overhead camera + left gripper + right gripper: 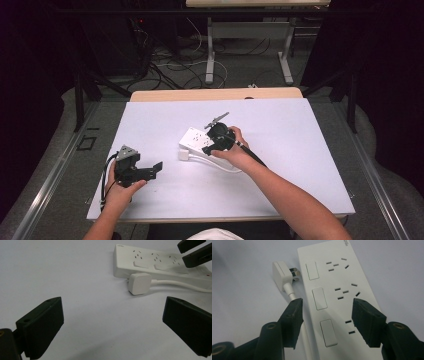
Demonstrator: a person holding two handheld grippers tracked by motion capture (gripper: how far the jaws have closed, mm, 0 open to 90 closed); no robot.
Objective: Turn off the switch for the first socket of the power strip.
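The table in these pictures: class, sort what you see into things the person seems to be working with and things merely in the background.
In hand:
power strip
its white plug and cable
right gripper, open above the strip
left gripper, open, set apart

Background:
white table
floor cables
far desk's legs

A power strip (196, 140) lies flat on the table (300, 165), near its middle. Its plug (183, 155) rests on the table just beside the strip's near-left end, prongs toward the strip's side. The cord (220, 165) runs from the plug along the strip's near side toward the right. The right gripper (216, 135) is over the strip's right part, jaws apart above the strip, one jaw over the cord side. The left gripper (156, 169) sits at the table's near-left, well apart from the strip, jaws apart and pointed toward the plug. Behind the table stands a second table (250, 30), with cables (170, 65) on the floor between.
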